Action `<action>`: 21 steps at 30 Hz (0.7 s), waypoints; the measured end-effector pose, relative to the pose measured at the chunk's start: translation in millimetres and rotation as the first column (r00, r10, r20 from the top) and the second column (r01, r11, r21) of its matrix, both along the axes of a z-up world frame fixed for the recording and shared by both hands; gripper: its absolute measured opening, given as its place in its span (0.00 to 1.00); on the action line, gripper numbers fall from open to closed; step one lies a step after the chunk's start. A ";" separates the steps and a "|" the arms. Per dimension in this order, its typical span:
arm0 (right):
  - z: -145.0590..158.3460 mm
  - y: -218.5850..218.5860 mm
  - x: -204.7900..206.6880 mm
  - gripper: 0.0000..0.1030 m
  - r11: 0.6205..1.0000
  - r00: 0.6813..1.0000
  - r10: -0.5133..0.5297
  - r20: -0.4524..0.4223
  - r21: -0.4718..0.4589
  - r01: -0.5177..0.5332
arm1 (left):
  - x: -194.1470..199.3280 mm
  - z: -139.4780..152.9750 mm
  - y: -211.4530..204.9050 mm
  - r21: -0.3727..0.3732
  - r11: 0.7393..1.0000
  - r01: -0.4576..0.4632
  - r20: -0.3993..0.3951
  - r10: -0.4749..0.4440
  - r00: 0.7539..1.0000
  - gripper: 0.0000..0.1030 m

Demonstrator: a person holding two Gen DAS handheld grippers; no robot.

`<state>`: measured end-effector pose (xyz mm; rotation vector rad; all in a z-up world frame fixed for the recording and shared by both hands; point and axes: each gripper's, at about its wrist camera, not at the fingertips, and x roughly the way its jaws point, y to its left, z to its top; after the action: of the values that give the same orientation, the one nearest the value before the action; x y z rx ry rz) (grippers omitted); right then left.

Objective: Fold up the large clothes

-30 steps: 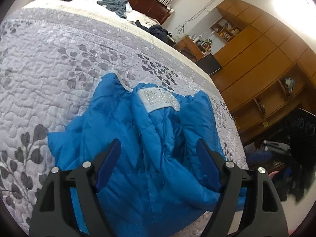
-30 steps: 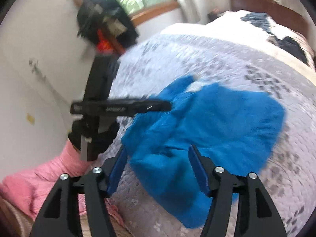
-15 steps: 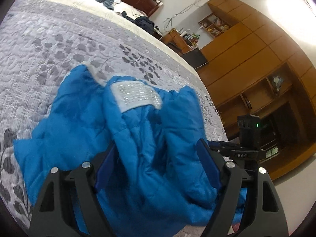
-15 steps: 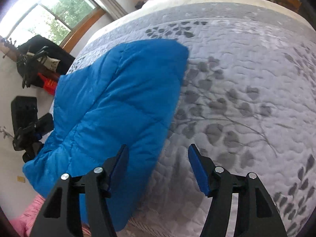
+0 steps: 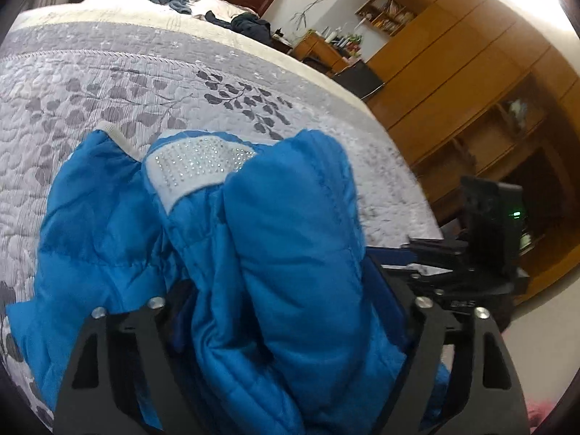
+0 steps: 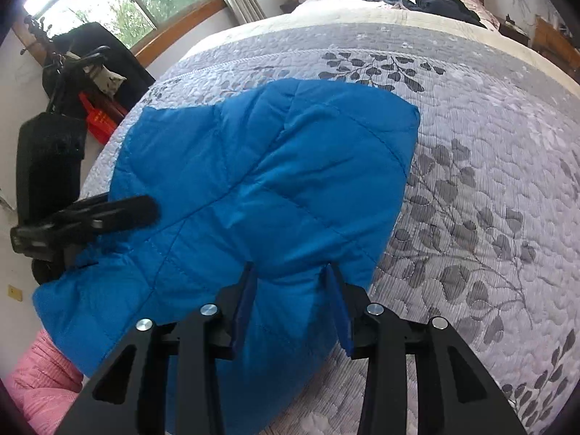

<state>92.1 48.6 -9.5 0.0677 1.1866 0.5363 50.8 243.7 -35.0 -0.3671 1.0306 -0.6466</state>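
Since half a second ago I have pushed both grippers down into the blue quilted puffer jacket: the right gripper, which hung over bare quilt beside the jacket's edge, now has a puffed fold of its hem between the fingers, and the left gripper has sunk so far in that blue fabric bulges up between its arms. The jacket lies bunched at the near edge of the bed, on the grey leaf-patterned quilt, its white rhinestone collar tab pointing away from me in the left view. On the right, the fingers press in on the fold from both sides and I judge them clenched on it, though the padding keeps them apart. On the left, the fingers stand wide with fabric heaped between them; I cannot tell whether they grip or merely straddle it. I expect the jacket to be light, soft and springy, with a slick shell that slides on itself and a filling that puffs back after pressing. I would therefore take hold at stitched seams or the hem, pinching both layers, not a mid-panel bulge that may squirm loose.
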 end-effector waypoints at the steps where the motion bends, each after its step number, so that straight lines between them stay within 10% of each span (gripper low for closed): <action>1: -0.6 -0.8 -0.4 0.40 1.000 1.000 -0.002 0.002 0.000 0.002 | 0.8 0.6 -3.1 0.010 1.000 -0.003 0.003 0.002 1.000 0.67; 10: 2.5 -29.2 -10.8 0.48 0.995 0.999 -0.036 0.018 0.090 0.034 | -4.8 13.4 -24.2 0.070 0.997 -0.015 0.068 0.010 0.998 0.28; 21: 27.9 -91.5 -24.4 0.50 0.961 0.981 -0.184 0.068 0.224 0.165 | -22.9 74.4 -47.7 -0.059 0.993 0.102 0.228 -0.086 0.970 0.16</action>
<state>67.7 -42.9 18.4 0.3304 1.0207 0.5060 27.9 196.0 39.5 -0.2998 0.8135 -0.7931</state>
